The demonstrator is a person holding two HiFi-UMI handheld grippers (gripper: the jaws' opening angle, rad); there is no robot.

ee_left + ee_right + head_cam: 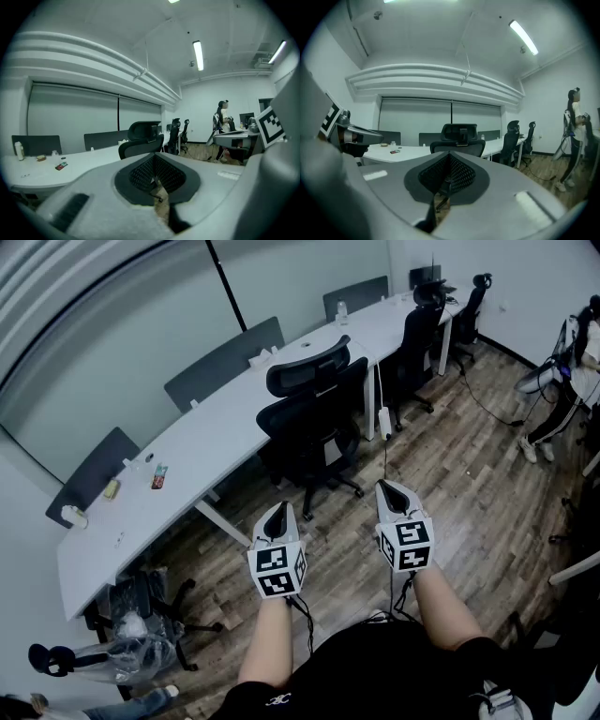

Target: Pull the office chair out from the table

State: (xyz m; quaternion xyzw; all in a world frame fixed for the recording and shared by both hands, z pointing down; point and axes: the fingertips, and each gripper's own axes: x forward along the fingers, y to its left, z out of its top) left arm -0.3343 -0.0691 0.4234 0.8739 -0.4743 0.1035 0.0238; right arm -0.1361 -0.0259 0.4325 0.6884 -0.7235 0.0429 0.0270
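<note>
A black office chair (314, 423) with a headrest stands at the long white table (216, 442), its back toward me. My left gripper (278, 510) and right gripper (393, 489) hover side by side over the wood floor, a short way in front of the chair and not touching it. Both are shut with nothing between the jaws. In the left gripper view the chair (140, 137) shows just above the shut left gripper (154, 177). The right gripper view has the chair (460, 138) straight ahead beyond the shut right gripper (449, 177).
More black chairs (419, 332) stand farther along the table at the upper right. Another chair base and a plastic bag (136, 629) lie at the lower left. A person (567, 381) stands at the right. Small items (159, 476) rest on the tabletop. A cable (487, 409) runs over the floor.
</note>
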